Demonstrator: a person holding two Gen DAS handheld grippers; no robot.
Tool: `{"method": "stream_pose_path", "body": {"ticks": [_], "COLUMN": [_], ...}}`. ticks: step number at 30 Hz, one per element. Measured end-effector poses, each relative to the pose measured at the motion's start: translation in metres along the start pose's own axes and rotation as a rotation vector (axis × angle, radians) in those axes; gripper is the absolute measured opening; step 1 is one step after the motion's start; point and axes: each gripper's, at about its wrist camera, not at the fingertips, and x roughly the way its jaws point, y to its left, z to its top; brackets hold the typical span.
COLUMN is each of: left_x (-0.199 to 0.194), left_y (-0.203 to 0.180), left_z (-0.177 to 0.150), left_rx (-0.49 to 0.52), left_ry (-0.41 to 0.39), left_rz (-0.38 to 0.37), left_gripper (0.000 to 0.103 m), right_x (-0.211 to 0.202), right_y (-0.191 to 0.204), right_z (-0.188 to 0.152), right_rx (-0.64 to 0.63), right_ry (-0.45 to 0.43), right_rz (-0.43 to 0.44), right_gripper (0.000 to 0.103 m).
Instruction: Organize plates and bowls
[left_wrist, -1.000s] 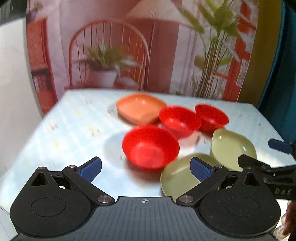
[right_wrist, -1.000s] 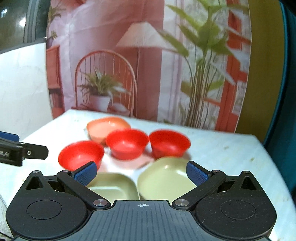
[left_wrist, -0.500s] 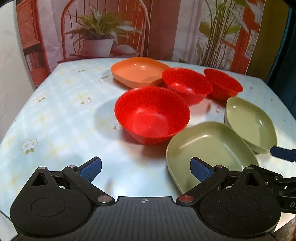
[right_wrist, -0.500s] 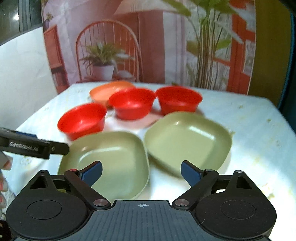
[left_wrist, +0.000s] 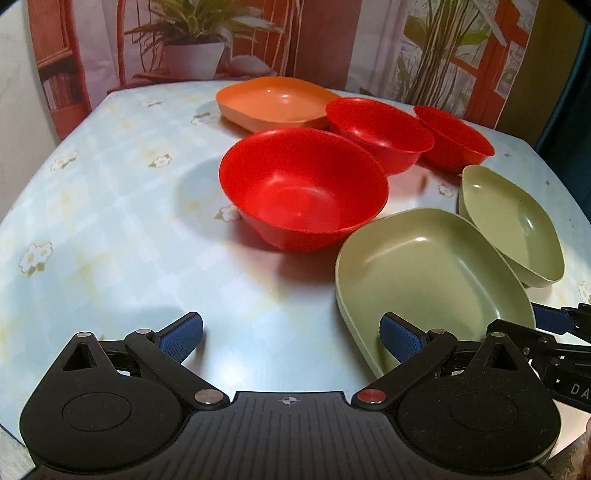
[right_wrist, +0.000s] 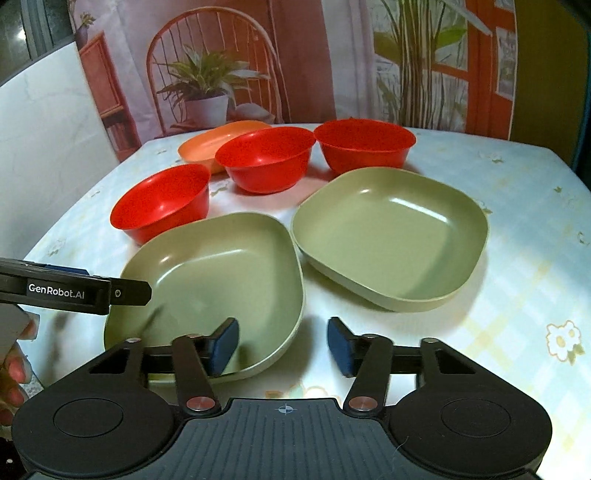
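Left wrist view: I see my left gripper (left_wrist: 290, 338) with its jaws wide apart and nothing between them, low over the table (left_wrist: 110, 229). Its right pad sits over the near rim of the near green plate (left_wrist: 424, 273); I cannot tell whether it touches. A large red bowl (left_wrist: 303, 192) stands just beyond that plate, their rims close. Behind it are a second red bowl (left_wrist: 380, 133), a third red bowl (left_wrist: 454, 138) and an orange plate (left_wrist: 277, 101). The far green plate (left_wrist: 513, 225) lies to the right, beside the near one.

Right wrist view: my right gripper (right_wrist: 282, 345) has just been closing. Its jaws straddle the near right rim of the near green plate (right_wrist: 207, 280), the left pad inside the plate and the right pad outside; the pads do not yet press on it. The far green plate (right_wrist: 391, 232) lies just right of it. The left gripper (right_wrist: 74, 291) shows at the left edge.
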Motion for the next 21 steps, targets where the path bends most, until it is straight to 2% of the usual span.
{"method": "stream_pose_path", "body": {"ticks": [2,8,21], "left_x": [0.0026,0.006,0.0083], "left_y": [0.0011,-0.0023,-0.0032], "left_z": [-0.0009,-0.0015,-0.0023], "left_rx": [-0.006,0.014,0.024], "left_ry": [0.008,0.007,-0.005], "left_rz": [-0.001,0.019,0.033], "left_gripper": [0.103,0.103,0.103], "right_x": [0.0014,0.0039,0.005], "right_y": [-0.0013,-0.0001,-0.0008], "right_z": [-0.0004,0.0001,0.0001], "right_rx": [0.002,-0.012,-0.019], "right_ry": [0.003,0.004,-0.003], "right_rz": [0.004,0.018,0.018], "right_gripper": [0.037,0.024,0.021]}}
